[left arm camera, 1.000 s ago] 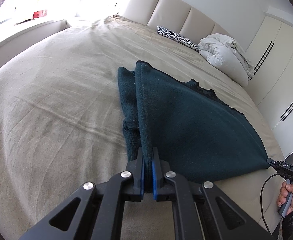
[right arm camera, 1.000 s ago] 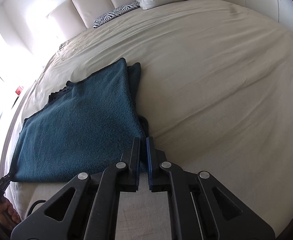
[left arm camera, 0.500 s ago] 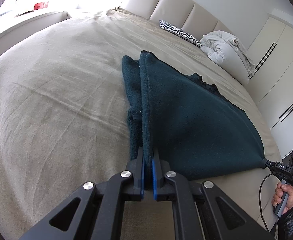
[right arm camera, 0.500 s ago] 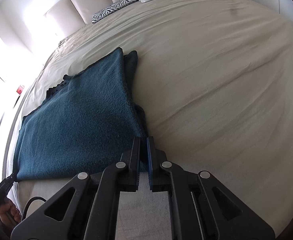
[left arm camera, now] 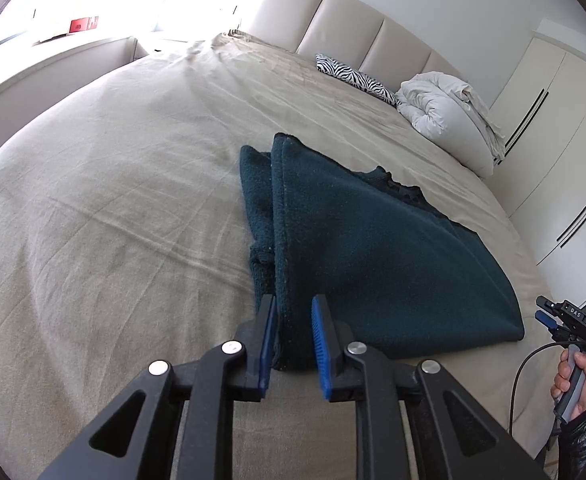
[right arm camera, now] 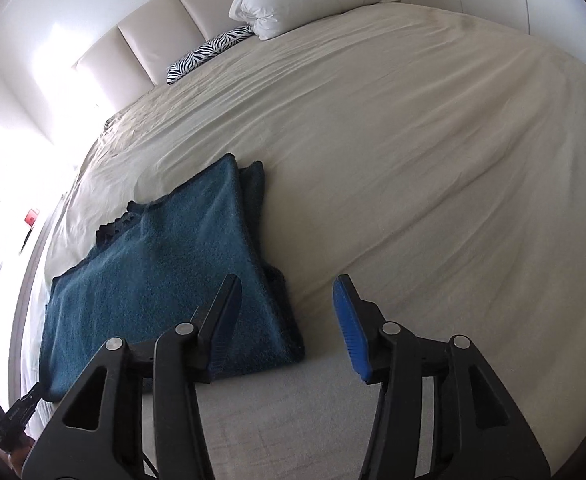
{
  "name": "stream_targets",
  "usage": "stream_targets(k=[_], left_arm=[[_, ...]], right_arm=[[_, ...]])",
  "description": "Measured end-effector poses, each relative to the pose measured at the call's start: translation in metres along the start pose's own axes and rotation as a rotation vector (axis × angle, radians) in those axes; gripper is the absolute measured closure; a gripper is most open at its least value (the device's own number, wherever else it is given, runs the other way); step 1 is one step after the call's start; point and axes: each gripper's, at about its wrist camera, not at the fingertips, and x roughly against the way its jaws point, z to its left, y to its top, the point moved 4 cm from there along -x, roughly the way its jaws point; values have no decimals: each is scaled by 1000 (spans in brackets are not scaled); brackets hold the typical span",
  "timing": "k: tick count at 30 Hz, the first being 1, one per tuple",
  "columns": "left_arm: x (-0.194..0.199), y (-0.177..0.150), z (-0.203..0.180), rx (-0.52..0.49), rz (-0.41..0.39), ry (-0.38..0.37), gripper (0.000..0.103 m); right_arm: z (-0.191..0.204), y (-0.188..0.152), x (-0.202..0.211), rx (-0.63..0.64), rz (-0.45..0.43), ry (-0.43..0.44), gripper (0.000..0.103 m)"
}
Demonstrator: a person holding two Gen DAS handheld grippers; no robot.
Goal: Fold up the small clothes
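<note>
A dark teal fleece garment point(left arm camera: 357, 248) lies folded over on the beige bed point(left arm camera: 113, 200). My left gripper point(left arm camera: 293, 332) is open, its blue-padded jaws parted around the garment's near corner without pinching it. In the right wrist view the same garment point(right arm camera: 165, 280) lies flat at the left. My right gripper point(right arm camera: 289, 312) is open wide above the garment's near right corner, its left finger over the cloth and its right finger over bare sheet. The right gripper also shows at the left wrist view's right edge point(left arm camera: 549, 318).
A zebra-print cushion point(left arm camera: 353, 80) and a white duvet bundle point(left arm camera: 449, 120) lie by the padded headboard point(left arm camera: 333, 36). White wardrobe doors point(left arm camera: 565, 128) stand to the right. A bright window ledge point(left arm camera: 53, 48) runs along the left. The bed's near edge is below both grippers.
Both grippers have opened and let go of the garment's near corners. The lifted edge has dropped and the garment now lies flat on the bed.
</note>
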Motion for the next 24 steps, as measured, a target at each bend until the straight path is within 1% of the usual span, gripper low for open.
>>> stream_targets(k=[1, 2, 3, 4, 5, 7, 9, 10, 12, 13, 14, 16, 18, 24], left_arm=[[1, 4, -3, -22, -6, 23, 79], [-1, 8, -3, -42, -3, 63, 72], [-5, 12, -2, -45, 3, 83, 61], [-11, 14, 2, -32, 17, 78, 55], [-16, 13, 6, -13, 26, 67, 52], [-25, 9, 13, 13, 48, 58, 52], [-31, 1, 14, 9, 59, 54, 52], [-32, -2, 13, 0, 61, 55, 53], [-33, -7, 10, -11, 61, 49, 66], [-33, -9, 9, -9, 64, 44, 69], [-35, -10, 9, -7, 70, 40, 75], [-35, -10, 9, -9, 67, 40, 79], [-33, -10, 8, -16, 62, 40, 86], [-33, -13, 9, -14, 60, 36, 92]], right_arm=[[10, 3, -2, 19, 0, 19, 56], [22, 5, -4, 41, 5, 35, 56], [32, 7, -8, 64, 11, 44, 56], [42, 8, -12, 79, 11, 51, 56], [49, 8, -15, 86, 11, 62, 56], [60, 7, -21, 86, 18, 79, 56], [66, 2, -25, 87, 29, 79, 56], [67, -2, -27, 86, 38, 84, 56], [66, -10, -31, 80, 60, 87, 56], [65, -14, -33, 75, 72, 91, 56], [65, -17, -35, 68, 80, 98, 56], [65, -21, -38, 61, 91, 104, 56], [67, -24, -41, 65, 97, 112, 56], [70, -29, -47, 76, 110, 113, 56]])
